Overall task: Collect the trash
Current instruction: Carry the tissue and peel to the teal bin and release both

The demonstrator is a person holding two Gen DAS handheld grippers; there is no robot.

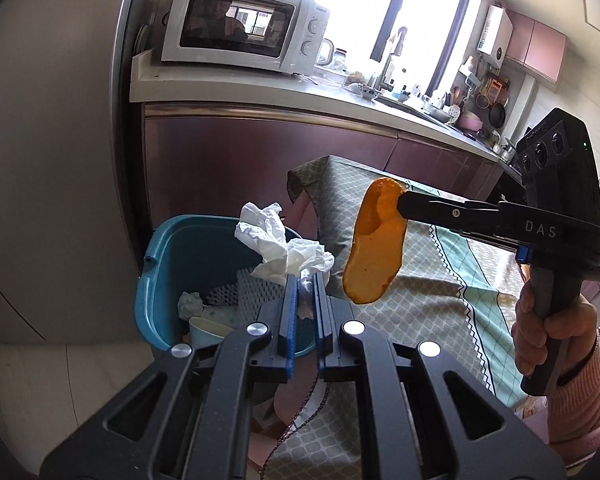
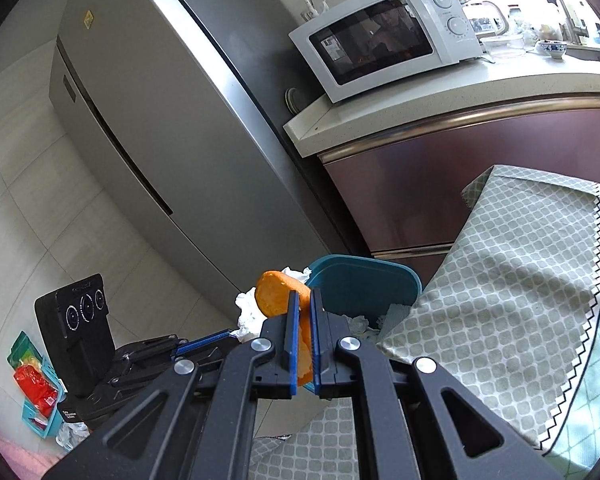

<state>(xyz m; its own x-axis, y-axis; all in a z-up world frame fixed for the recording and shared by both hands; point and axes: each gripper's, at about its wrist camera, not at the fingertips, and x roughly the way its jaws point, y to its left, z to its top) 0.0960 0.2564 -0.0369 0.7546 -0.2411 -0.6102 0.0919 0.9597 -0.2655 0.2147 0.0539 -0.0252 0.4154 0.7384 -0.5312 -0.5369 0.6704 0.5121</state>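
Holding: both grippers carry trash, each seen from its own wrist camera.
Left gripper [image 1: 306, 280]: jaws clamped on a crumpled white tissue [image 1: 278, 246], which bulges out past the blue pads [image 1: 291, 312] and hangs over the bin.
Right gripper [image 2: 305, 300]: jaws clamped on an orange peel [image 2: 278, 294]; in the left view the peel [image 1: 376, 246] dangles downward from the black fingertips, inner side facing the camera.
Right hand [image 1: 548, 332]: wrapped around the gripper's handle, pink ribbed sleeve at the wrist.
Bin [image 1: 180, 252]: a blue tub on the floor, just beside the table's draped corner; inside lie white foam netting [image 1: 246, 290], another wad of paper [image 1: 190, 304] and a pale cup [image 1: 208, 330].
Peel versus bin: held in the air between the bin and the table edge, not inside the bin.
Table [image 1: 440, 272]: covered with a green patterned cloth with a zigzag border; its corner hangs down near the bin.
Fridge [image 2: 160, 120]: tall, grey, behind the bin.
Microwave [image 1: 240, 24]: white, on the counter [image 1: 300, 100] above maroon cabinets [image 1: 260, 152].
Floor clutter: a small blue basket with red packets [image 2: 36, 392] seen in the right view, near the left gripper's body.
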